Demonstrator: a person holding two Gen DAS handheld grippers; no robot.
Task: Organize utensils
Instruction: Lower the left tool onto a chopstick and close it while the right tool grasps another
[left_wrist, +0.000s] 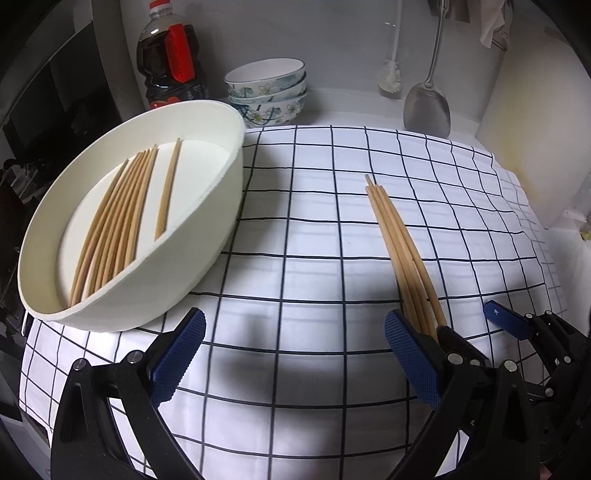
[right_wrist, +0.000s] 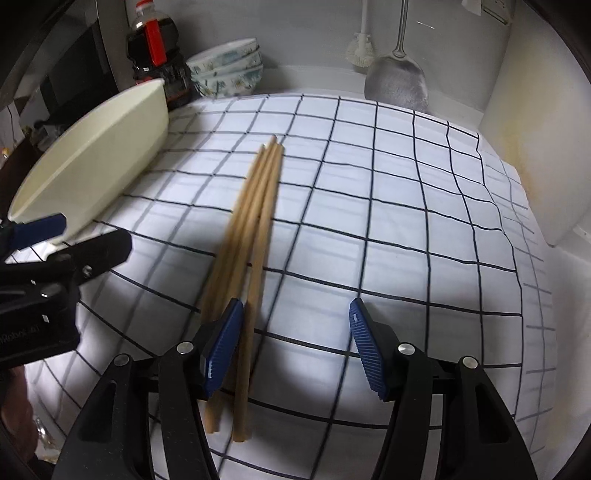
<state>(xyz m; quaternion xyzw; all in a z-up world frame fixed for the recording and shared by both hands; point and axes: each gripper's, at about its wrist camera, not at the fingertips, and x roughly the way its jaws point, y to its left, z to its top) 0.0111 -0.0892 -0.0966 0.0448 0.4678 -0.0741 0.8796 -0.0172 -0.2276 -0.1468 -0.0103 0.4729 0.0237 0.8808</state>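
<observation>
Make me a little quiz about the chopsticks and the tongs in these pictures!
1. True or false: every chopstick is already in the white oval tray.
2. What lies under the loose chopsticks? A) bare metal B) a checked cloth C) a plate
3. Fill in: behind the tray stands a stack of flowered ____.

Key:
1. False. One bunch of chopsticks lies in the tray, another on the cloth.
2. B. The right tongs stand open at their near ends; the left tongs are open too.
3. bowls
</observation>
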